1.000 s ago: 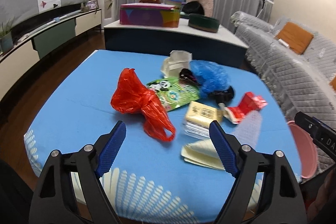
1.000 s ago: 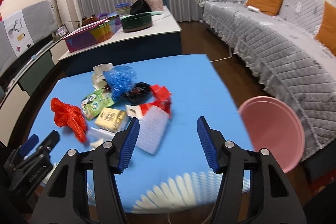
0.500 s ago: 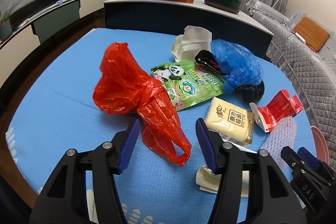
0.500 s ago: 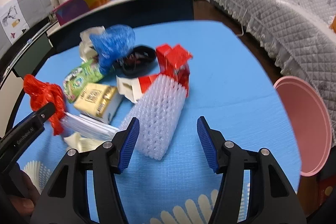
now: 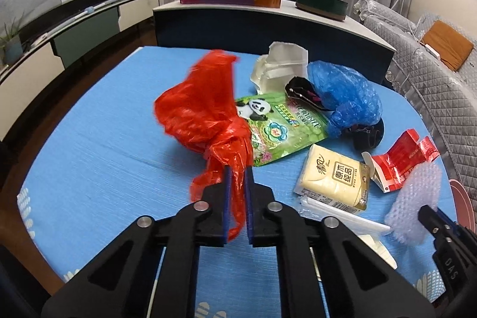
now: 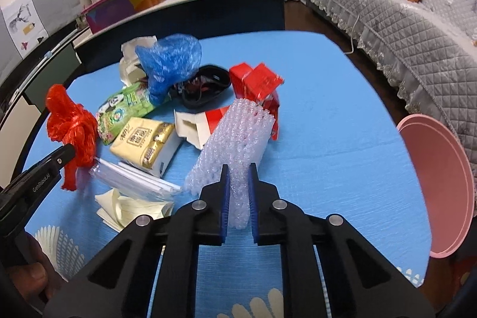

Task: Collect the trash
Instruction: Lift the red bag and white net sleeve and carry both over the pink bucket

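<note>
On the blue tablecloth (image 5: 89,145) lies a heap of trash. My left gripper (image 5: 237,172) is closing, and its blue pads pinch the hanging tail of the red plastic bag (image 5: 202,106), whose bulk rests against a green panda pouch (image 5: 280,127). My right gripper (image 6: 238,169) is closing too, with its pads squeezing the near end of a clear bubble-wrap roll (image 6: 238,133) that leans up against a torn red carton (image 6: 256,82). The red plastic bag (image 6: 71,121) also shows at the left of the right wrist view.
A blue plastic bag (image 5: 345,97), a yellow tissue pack (image 5: 334,178), a white crumpled carton (image 5: 280,64), a black tray (image 6: 208,85), sleeved straws (image 6: 134,175) and yellow paper (image 6: 128,207) lie around. A pink basin (image 6: 438,187) stands off the table's right edge, beside the grey sofa (image 6: 402,20).
Both grippers came down and forward to the table and went from open to pinched: the left onto the red bag's tail, the right onto the bubble wrap's near end.
</note>
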Tool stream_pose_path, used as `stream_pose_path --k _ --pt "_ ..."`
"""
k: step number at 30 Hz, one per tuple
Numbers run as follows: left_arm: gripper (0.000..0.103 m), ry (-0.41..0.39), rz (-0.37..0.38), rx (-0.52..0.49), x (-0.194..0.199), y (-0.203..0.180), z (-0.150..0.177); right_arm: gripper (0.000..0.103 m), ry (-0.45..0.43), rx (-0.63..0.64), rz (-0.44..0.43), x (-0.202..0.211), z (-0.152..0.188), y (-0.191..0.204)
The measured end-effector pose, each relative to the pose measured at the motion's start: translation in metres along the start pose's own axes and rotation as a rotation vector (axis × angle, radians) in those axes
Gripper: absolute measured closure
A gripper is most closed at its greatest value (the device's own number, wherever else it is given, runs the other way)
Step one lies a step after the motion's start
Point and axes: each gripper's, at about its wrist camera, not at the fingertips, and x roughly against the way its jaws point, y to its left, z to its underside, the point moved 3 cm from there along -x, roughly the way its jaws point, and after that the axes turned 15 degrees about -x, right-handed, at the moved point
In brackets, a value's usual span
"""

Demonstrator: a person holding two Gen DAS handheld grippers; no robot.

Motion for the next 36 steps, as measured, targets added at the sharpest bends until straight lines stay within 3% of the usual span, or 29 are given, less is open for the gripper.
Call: stream_pose_path --k 23,36 --pt "0.098 -0.153 0.030 -0.054 0.065 -0.021 -0.012 0.091 -0.185 0.007 0.034 0.082 -0.012 -0.020" --pt "0.098 -0.247 0.118 -0.116 0.096 -0.051 -0.019 0.091 -0.230 -0.027 0.105 0.107 -0.019 -0.052"
